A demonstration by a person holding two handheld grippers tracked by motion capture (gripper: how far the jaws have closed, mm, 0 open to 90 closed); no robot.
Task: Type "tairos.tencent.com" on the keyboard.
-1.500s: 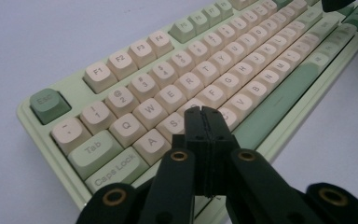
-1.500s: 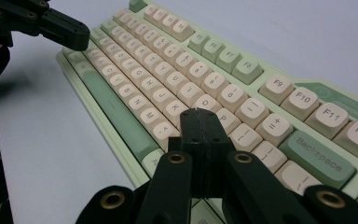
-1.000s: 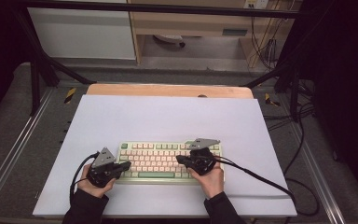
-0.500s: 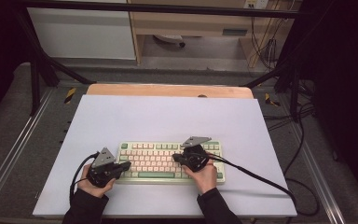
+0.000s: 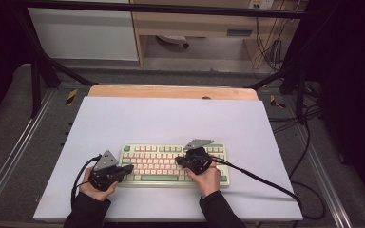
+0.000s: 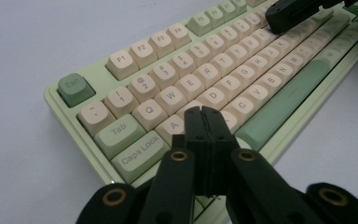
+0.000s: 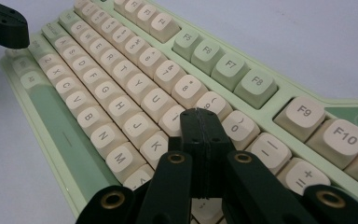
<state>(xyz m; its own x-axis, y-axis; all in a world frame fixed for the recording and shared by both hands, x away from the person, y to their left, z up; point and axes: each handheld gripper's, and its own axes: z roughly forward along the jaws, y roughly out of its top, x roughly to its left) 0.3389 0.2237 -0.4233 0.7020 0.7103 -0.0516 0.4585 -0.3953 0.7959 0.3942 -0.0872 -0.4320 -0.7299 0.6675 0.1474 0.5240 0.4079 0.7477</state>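
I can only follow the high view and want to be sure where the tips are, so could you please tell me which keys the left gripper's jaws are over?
Observer: The left gripper is shut, its tip covering the key just right of A on the keyboard.
Operator: Thank you. And the right one?
Observer: The right gripper is shut too, over the keys between the 9 key and the K key.
Operator: Is anything pinched between either pair?
Observer: No, both pairs of jaws meet with nothing between them.
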